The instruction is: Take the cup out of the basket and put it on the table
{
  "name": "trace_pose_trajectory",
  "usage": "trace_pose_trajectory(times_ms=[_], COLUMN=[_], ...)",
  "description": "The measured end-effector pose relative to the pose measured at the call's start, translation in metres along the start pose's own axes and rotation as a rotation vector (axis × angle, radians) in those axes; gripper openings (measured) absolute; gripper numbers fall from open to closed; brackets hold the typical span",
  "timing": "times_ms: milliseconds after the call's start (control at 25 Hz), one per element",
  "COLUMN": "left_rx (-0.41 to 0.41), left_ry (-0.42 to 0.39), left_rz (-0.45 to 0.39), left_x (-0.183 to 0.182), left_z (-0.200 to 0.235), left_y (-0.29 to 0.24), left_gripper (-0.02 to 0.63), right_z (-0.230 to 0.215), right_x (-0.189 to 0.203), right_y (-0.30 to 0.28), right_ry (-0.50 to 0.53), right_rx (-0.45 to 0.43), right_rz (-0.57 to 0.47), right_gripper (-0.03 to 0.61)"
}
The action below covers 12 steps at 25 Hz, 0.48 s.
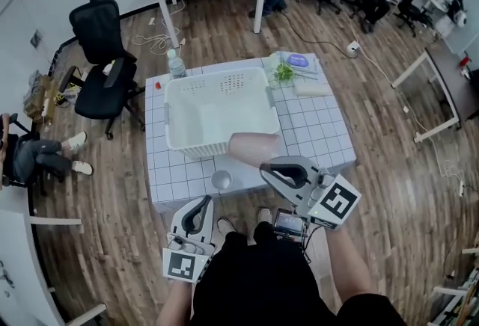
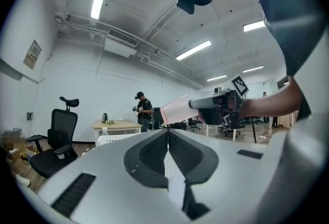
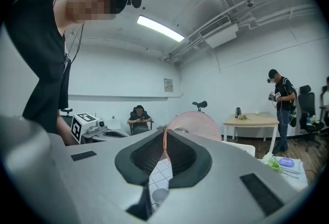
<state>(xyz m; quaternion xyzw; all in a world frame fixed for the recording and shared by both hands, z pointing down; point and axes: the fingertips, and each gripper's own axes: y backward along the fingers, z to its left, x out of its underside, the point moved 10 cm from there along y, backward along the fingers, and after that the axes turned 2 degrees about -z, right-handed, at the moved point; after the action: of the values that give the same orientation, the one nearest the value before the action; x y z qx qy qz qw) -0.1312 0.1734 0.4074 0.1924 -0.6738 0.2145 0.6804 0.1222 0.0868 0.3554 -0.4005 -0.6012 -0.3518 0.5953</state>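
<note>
A pale pink cup hangs tilted over the near right corner of the white basket, above the tiled table. My right gripper is shut on the cup's rim. In the right gripper view the thin wall of the cup is pinched between the jaws of the right gripper. My left gripper hangs low, off the table's near edge, shut and empty. The left gripper view shows its own closed jaws, with the cup in the right gripper beyond them.
A small grey round dish lies on the table near its front edge. A water bottle stands behind the basket. Greenery and a blue item lie at the back right. An office chair stands to the left.
</note>
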Motion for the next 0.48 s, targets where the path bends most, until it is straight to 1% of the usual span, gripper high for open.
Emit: trace_pose_trajectory(times_ms=[120,240,360,480], left_rx=[-0.021,-0.048,-0.046,-0.058], left_ry=[-0.013,-0.012,-0.006,0.000], left_rz=[-0.016,0.007,-0.011,-0.008], left_x=[-0.002,-0.005,-0.002,0.000], left_z=[-0.007,-0.015,-0.021,-0.025], left_y=[-0.005,-0.008,-0.008,-0.007], left_gripper=[0.009,0.009,0.009,0.009], right_z=[0.000,-0.001,0.001,0.004], right_x=[0.012,0.024,0.034,0.042], right_y=[0.016,0.033,0.044,0.051], right_ry=[-0.030,-0.063,-0.092,-0.100], right_rx=[0.049,0.089,0.107,0.111], right_rz=[-0.017,-0.032,-0.047,-0.043], right_gripper=[0.034,0.034,0.032,0.032])
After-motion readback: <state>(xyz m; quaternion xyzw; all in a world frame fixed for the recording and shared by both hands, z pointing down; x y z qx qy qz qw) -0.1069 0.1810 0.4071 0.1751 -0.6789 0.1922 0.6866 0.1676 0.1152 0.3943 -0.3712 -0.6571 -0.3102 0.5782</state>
